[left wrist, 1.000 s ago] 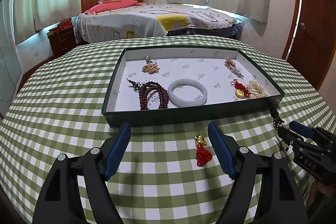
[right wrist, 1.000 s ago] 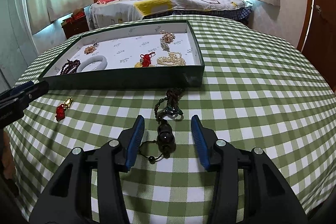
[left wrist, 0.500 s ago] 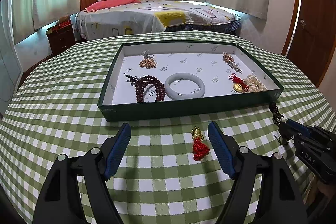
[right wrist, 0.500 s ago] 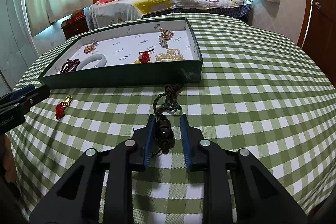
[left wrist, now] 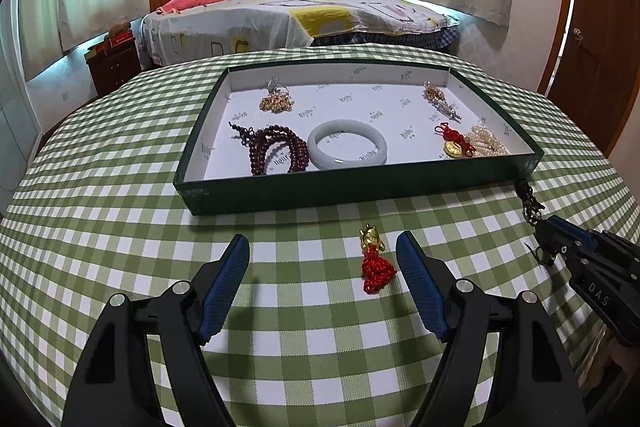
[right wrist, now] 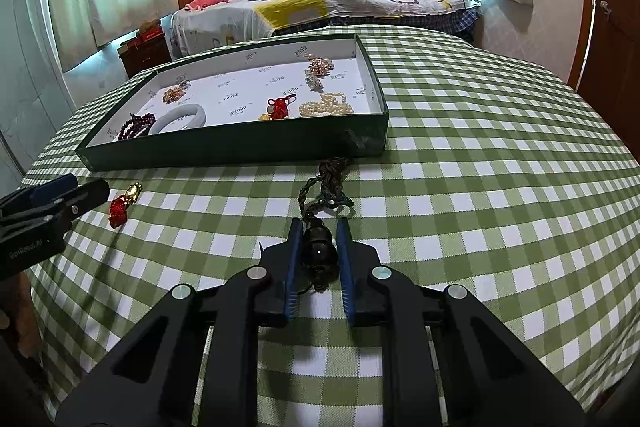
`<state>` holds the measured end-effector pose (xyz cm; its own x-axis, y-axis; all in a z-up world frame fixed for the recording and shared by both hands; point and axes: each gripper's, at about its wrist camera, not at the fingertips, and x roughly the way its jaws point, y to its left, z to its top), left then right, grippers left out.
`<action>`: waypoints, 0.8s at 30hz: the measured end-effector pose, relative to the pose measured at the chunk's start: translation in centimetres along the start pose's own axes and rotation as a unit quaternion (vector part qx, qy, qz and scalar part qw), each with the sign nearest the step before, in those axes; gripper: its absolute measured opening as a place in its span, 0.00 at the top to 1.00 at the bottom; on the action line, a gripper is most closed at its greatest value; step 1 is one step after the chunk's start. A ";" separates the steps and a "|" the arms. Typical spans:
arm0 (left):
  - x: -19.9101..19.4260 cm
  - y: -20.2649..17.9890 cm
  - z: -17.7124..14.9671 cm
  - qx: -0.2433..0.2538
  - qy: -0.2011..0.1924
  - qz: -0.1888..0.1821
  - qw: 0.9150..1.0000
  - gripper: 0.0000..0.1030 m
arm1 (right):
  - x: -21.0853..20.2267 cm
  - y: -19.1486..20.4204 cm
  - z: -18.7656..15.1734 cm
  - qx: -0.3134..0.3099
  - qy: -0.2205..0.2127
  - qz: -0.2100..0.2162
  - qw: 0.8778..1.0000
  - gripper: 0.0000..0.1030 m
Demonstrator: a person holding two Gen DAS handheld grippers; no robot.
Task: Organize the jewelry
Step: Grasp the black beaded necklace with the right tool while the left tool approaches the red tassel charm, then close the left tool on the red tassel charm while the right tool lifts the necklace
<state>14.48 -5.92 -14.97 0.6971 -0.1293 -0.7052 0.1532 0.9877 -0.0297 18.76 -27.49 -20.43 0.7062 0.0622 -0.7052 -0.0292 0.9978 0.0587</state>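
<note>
Green tray [left wrist: 352, 187] holding bangle [left wrist: 347, 149], beads [left wrist: 276, 154], pearls [left wrist: 486, 143], left hand-held gripper [left wrist: 322, 267] wide open, right hand-held gripper [right wrist: 319, 251] pinching dark pendant [right wrist: 317, 247]

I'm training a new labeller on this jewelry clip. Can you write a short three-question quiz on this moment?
1. True or false: the right gripper is shut on the dark pendant.
2. Which lies between the open fingers of the left gripper? A) white bangle B) red tassel charm C) pearl strand
3. Fill in: the bangle lies inside the green ____.

Key
1. True; its jaws have just been closing, and the pads now press on the pendant.
2. B: the tassel charm lies on the tablecloth, near the right finger, ungripped.
3. Tray.
</note>
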 end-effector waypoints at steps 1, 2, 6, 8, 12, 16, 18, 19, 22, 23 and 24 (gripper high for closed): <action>0.0 0.0 -0.1 -0.001 0.002 -0.001 1.000 0.29 | 0.0 0.0 0.0 0.000 0.000 0.001 1.000 0.83; 0.1 0.0 -0.1 -0.002 0.003 -0.001 1.000 0.29 | 0.0 0.0 0.0 0.000 0.000 0.001 1.000 0.83; 0.2 0.1 -0.3 -0.004 0.008 -0.008 1.000 0.29 | -0.1 0.0 0.0 0.001 -0.001 0.002 1.000 0.83; 0.2 -0.1 -0.4 -0.003 0.010 -0.010 1.000 0.29 | -0.1 0.0 0.0 0.002 -0.001 0.003 1.000 0.83; 0.5 -0.6 -0.5 0.003 0.017 -0.016 1.000 0.29 | -0.1 0.1 0.0 0.002 -0.002 0.003 1.000 0.83; 0.9 -0.7 -0.6 0.003 0.023 -0.023 0.999 0.30 | -0.1 0.0 0.0 0.003 -0.002 0.003 1.000 0.83; 1.0 -0.8 -0.6 0.005 0.026 -0.025 0.999 0.33 | -0.1 0.0 0.0 0.003 -0.003 0.003 1.000 0.83; 1.1 -0.9 -0.6 0.007 0.028 -0.027 0.999 0.37 | -0.1 0.0 0.0 0.003 -0.002 0.003 1.000 0.83; 1.3 -1.1 -0.7 0.008 0.034 -0.033 0.999 0.46 | -0.1 0.0 0.0 0.003 -0.002 0.003 1.000 0.83; 1.3 -1.2 -0.7 0.011 0.033 -0.031 0.999 0.49 | -0.1 0.0 0.0 0.003 -0.002 0.003 1.000 0.83; 1.3 -1.3 -0.7 0.013 0.032 -0.033 0.999 0.51 | -0.1 0.0 0.0 0.003 -0.002 0.003 1.000 0.83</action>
<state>14.72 -7.29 -16.33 0.6381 -0.1871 -0.7469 0.2159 0.9746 -0.0597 18.68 -27.46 -20.40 0.7094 0.0686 -0.7015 -0.0299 0.9973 0.0672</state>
